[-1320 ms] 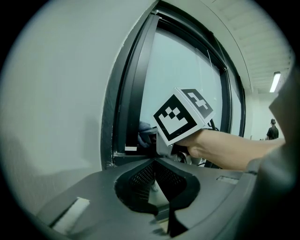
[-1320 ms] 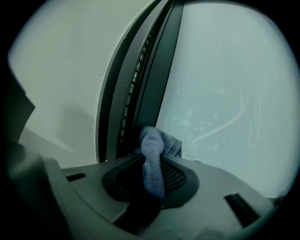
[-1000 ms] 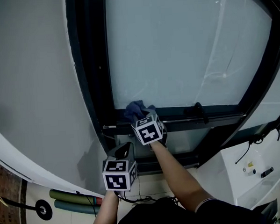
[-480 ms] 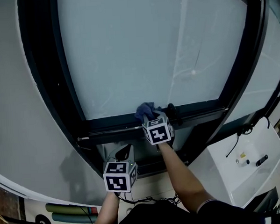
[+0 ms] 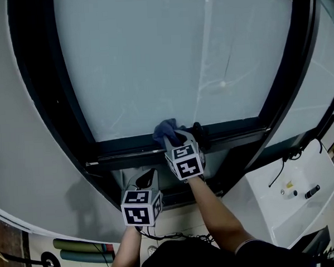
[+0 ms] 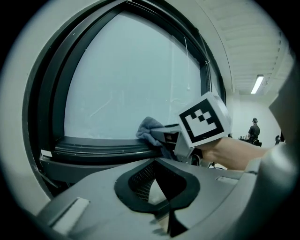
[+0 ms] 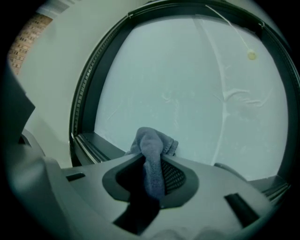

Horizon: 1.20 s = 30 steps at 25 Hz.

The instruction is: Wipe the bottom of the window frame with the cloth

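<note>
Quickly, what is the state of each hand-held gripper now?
Left hand-held gripper: shut, nothing between the jaws.
Right hand-held gripper: shut on the cloth.

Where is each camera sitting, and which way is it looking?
Head view: on the person's head, looking down at the window frame; shows both forearms, left gripper and right gripper.
Left gripper view: on the left gripper, facing the window frame; shows its own empty jaws.
Right gripper view: on the right gripper, facing the glass; shows its jaws shut on the cloth.
Shared: all three show the cloth and window frame.
</note>
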Tool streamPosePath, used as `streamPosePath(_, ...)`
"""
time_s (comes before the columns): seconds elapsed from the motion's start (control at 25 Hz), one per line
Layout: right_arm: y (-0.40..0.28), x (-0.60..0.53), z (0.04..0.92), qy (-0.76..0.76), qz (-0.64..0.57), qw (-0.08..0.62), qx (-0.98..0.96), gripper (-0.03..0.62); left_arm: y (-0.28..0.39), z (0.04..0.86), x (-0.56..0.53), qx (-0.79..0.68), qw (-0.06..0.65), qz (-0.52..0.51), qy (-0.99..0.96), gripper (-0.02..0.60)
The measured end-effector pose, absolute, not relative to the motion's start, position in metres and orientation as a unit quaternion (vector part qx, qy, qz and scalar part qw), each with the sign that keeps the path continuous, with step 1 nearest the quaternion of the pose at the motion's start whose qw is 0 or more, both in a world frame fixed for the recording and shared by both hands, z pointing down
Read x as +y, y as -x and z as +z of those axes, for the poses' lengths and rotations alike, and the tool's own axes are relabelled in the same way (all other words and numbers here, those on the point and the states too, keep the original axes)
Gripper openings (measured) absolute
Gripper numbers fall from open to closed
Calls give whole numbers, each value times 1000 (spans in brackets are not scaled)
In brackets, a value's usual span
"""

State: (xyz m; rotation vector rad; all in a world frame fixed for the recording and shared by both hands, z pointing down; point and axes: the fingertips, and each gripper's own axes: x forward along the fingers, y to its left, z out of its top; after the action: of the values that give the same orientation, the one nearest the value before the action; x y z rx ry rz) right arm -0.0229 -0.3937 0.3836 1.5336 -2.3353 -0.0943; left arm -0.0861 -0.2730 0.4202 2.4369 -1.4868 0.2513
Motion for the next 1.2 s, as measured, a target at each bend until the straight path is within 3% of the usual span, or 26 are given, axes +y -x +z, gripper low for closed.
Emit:
streamPosePath(0.4, 9, -320, 297, -536, -99, 43, -837, 97, 109, 371, -267, -509, 83, 38, -856, 6)
streamPosePath(0.64, -28, -269, 265, -538, -79, -21, -839, 98, 89, 353, -242, -486, 68, 20, -871, 6)
streamPosePath(1.2, -126, -191, 300, -526, -26, -13, -850, 100, -1, 355, -175, -482, 78, 35, -872, 6)
